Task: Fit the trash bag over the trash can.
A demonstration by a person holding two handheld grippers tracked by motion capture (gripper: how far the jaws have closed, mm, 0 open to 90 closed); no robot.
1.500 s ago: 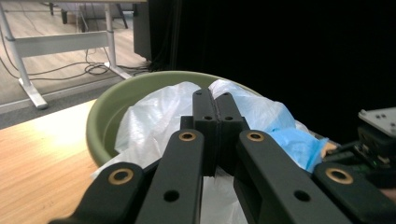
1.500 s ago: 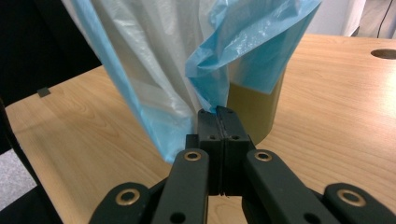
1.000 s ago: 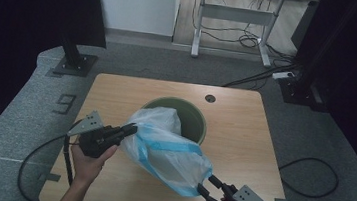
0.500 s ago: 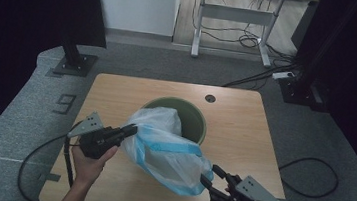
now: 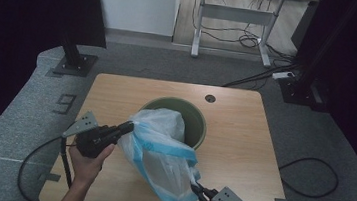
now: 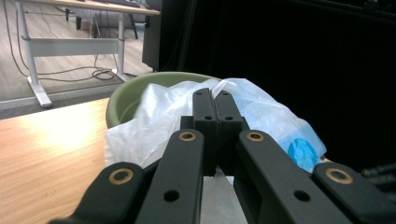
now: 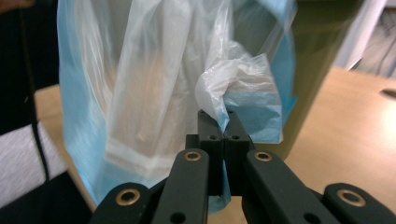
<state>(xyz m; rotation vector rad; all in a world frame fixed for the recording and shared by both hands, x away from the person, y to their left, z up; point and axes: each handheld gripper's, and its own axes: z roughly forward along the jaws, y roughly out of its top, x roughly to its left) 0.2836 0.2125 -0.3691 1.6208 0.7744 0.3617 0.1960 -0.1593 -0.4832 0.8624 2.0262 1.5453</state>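
— Looking over the whole scene, what had changed, biggest thing first?

— On the desk [image 5: 241, 152] nothing large had shifted: the green bin [image 5: 195, 120] stood where it had a second before, near the middle, with the plastic bag [image 5: 161, 154] draped from its mouth out over the near side. The change was at the right tool [image 5: 196, 190]. Its jaws had just been closing, with a bunched corner of the bag between them; in the right gripper view they stood pressed together on that crumpled film [image 7: 233, 88].

— And the left one?

— The left tool [image 5: 127, 126] was clamped shut on the bag's opposite edge beside the bin's rim, as it had been a second before.

— What did that mean for the work?

— I'd judge both ends of the bag were now pinched, so it could be spread or lifted between the two hands, probably to line the bin.

— Counts?

— One desk, one bin, one bag, two tools.
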